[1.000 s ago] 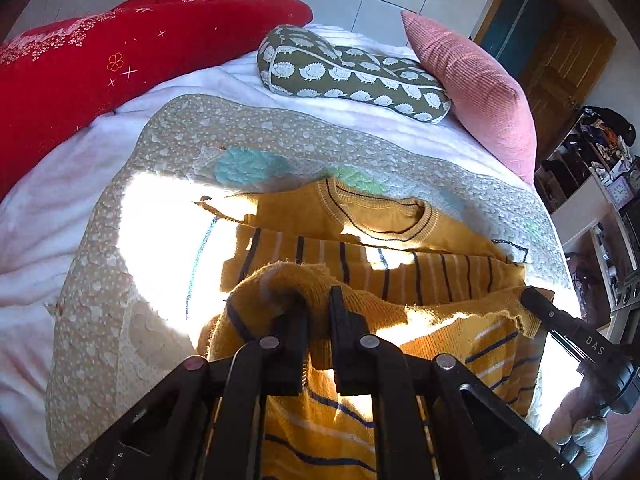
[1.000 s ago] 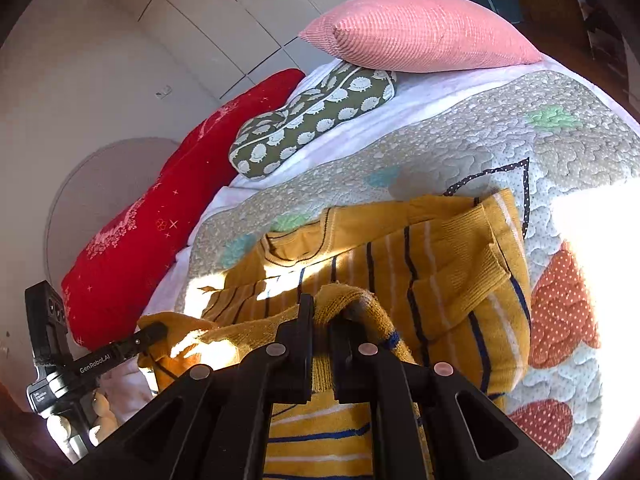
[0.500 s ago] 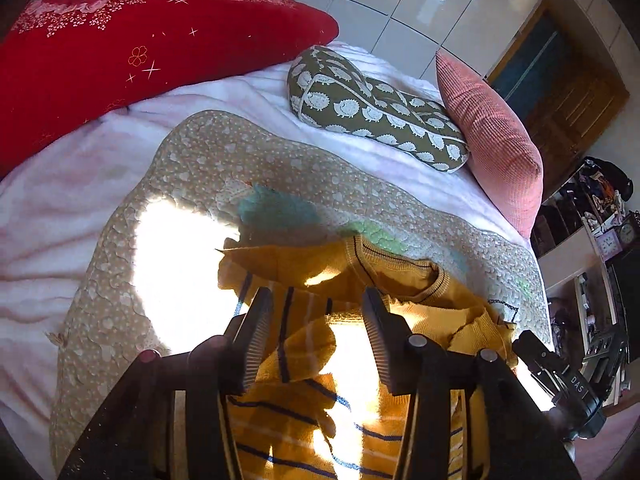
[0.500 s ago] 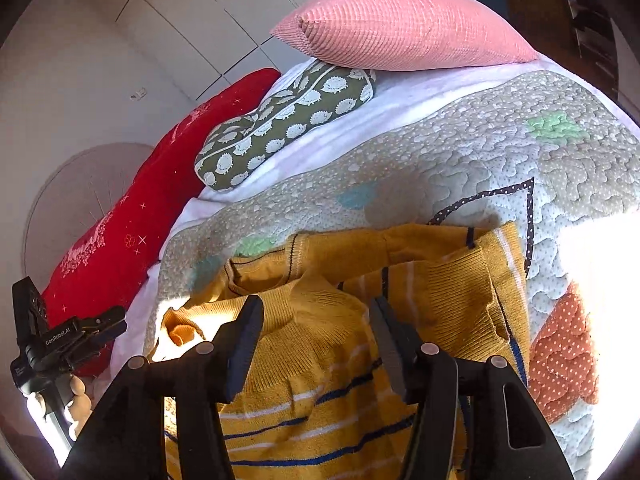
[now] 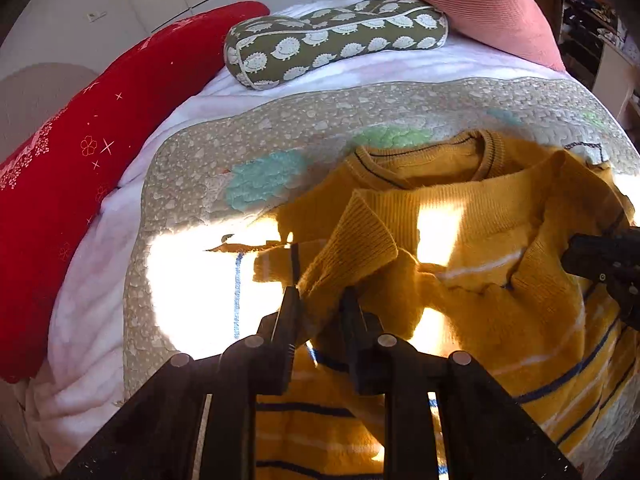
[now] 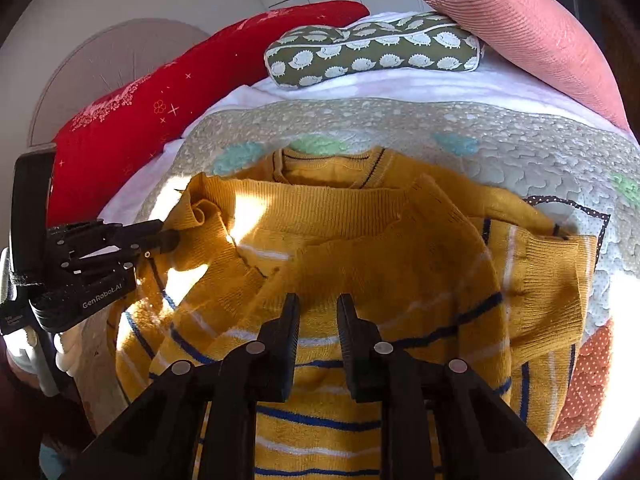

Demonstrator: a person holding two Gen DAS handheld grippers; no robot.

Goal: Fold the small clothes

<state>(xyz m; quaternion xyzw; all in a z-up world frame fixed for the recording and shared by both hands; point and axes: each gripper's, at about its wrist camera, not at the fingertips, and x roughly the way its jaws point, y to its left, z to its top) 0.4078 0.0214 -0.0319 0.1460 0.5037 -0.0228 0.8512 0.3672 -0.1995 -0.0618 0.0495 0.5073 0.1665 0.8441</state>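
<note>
A mustard-yellow sweater (image 5: pixel 480 216) with navy and white stripes lies on the quilt (image 5: pixel 280 128), collar at the far side and its lower part folded up over the chest. My left gripper (image 5: pixel 320 300) is closing, and a bunched ribbed fold fills the gap between its fingers. In the right wrist view the left gripper (image 6: pixel 172 236) pinches the sweater's (image 6: pixel 360 216) left edge. My right gripper (image 6: pixel 318 308) is closing too, with yellow knit between its fingers near the folded edge. The right gripper (image 5: pixel 576 252) also shows at the right rim of the left wrist view, against the sweater's right side.
A red pillow (image 5: pixel 80 160) lies along the bed's left side. A green hedgehog-print cushion (image 5: pixel 332 40) and a pink ribbed pillow (image 5: pixel 460 0) sit at the head. Cluttered shelves (image 5: pixel 592 8) stand past the right edge. Bright sun patches fall on the quilt (image 6: pixel 520 152).
Both grippers let go of the sweater's raised hem, opened wide half a second ago, dropped lower and rolled. Their jaws have now narrowed again around the knit.
</note>
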